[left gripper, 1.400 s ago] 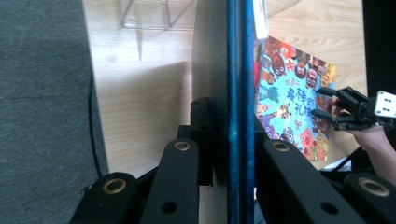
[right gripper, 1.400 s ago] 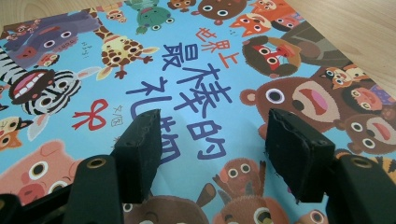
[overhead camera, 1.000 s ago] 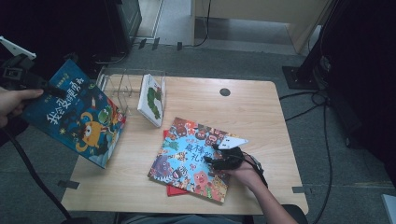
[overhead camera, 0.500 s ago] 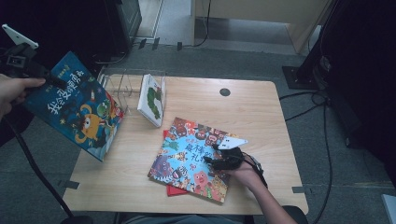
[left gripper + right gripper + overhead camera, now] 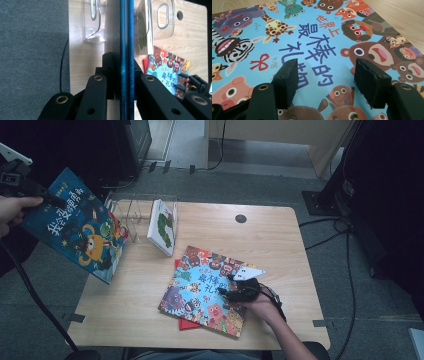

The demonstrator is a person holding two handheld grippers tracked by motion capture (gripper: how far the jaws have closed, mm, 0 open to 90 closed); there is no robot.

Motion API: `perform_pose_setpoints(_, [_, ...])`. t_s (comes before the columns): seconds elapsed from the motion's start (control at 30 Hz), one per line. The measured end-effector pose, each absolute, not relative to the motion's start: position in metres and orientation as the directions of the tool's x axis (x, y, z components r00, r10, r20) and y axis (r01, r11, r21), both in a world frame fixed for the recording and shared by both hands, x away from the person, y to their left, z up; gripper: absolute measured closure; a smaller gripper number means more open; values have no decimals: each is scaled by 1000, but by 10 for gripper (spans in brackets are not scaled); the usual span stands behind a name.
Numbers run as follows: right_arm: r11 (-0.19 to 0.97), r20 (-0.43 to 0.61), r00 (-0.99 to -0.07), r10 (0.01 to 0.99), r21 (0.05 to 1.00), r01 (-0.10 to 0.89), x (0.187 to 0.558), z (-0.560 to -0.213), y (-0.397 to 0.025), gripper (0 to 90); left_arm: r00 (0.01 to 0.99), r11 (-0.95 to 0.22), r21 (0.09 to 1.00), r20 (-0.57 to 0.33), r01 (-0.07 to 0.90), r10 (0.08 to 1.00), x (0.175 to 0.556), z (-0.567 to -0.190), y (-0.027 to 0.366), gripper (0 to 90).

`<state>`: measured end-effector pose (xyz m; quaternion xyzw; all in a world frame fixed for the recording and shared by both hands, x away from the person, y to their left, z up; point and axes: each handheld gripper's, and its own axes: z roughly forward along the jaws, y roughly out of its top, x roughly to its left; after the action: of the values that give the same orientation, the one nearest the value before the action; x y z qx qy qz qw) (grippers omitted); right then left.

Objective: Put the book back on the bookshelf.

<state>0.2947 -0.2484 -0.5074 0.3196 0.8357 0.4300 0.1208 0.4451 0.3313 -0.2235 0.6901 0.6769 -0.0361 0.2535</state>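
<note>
High view: left hand-held gripper is raised off the worktop's left edge, pinching the top corner of a blue book; the book hangs tilted, its lower corner over the worktop edge; cover shows a dark blue ground, white characters and an orange monster; left gripper view shows what the high view does not: the book edge-on, a thin blue line clamped between both jaws, with a clear rack beyond; high view places that rack at the back left, a white book leaning in it; right hand-held gripper rests on the animal book, which lies flat on a red book; right gripper view adds detail: jaws spread, both resting on the cover, gripping nothing.
</note>
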Motion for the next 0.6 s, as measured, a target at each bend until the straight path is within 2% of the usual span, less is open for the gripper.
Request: perform_pose_setpoints(0.6, [438, 68, -768, 637, 787, 433, 298, -506, -247, 367, 46, 108, 340, -415, 934, 908, 487, -240, 330, 829])
